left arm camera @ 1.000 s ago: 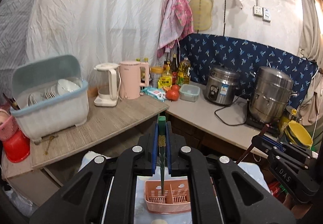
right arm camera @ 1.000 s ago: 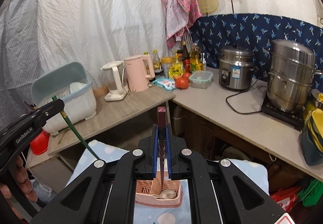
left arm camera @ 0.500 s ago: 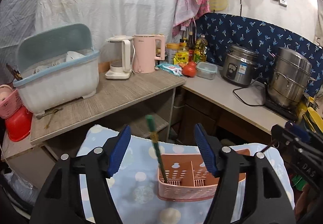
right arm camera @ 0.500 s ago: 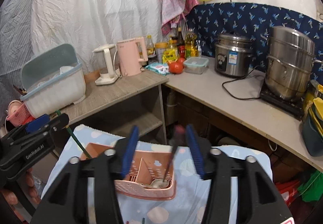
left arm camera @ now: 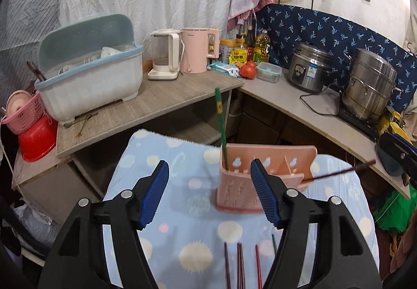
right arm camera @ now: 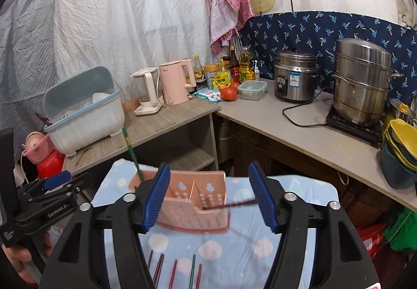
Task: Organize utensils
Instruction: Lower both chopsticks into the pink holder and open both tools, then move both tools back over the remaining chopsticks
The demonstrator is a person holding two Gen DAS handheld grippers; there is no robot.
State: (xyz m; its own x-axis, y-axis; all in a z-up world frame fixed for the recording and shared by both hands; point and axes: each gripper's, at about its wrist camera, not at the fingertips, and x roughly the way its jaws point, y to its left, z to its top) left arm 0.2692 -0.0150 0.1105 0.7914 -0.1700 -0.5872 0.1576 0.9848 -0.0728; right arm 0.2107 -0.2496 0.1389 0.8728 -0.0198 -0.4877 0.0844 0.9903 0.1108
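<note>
A pink utensil caddy (left arm camera: 263, 179) (right arm camera: 192, 200) stands on the blue dotted cloth (left arm camera: 182, 211). A green chopstick (left arm camera: 220, 119) (right arm camera: 131, 151) stands in its left compartment. A dark red chopstick (left arm camera: 338, 171) (right arm camera: 229, 205) leans out of its right side. My left gripper (left arm camera: 208, 162) (right arm camera: 56, 184) is open just in front of the caddy, gripping nothing. My right gripper (right arm camera: 209, 166) (left arm camera: 398, 151) has its jaws opening, and its pads touch nothing. Several loose chopsticks (left arm camera: 239, 263) (right arm camera: 174, 270) lie on the cloth near me.
A blue-rimmed dish rack (left arm camera: 88, 75), two kettles (left arm camera: 182, 54), bottles, a rice cooker (left arm camera: 310, 70) and a steel steamer pot (left arm camera: 370, 86) stand on the counters behind. A red basin (left arm camera: 36, 140) and pink basket sit far left. A hand (right arm camera: 20, 255) holds the left gripper.
Both grippers were shut on a chopstick and have let go. The green one now stands in the caddy, the dark red one leans in it. Both grippers have pulled back and sunk.
</note>
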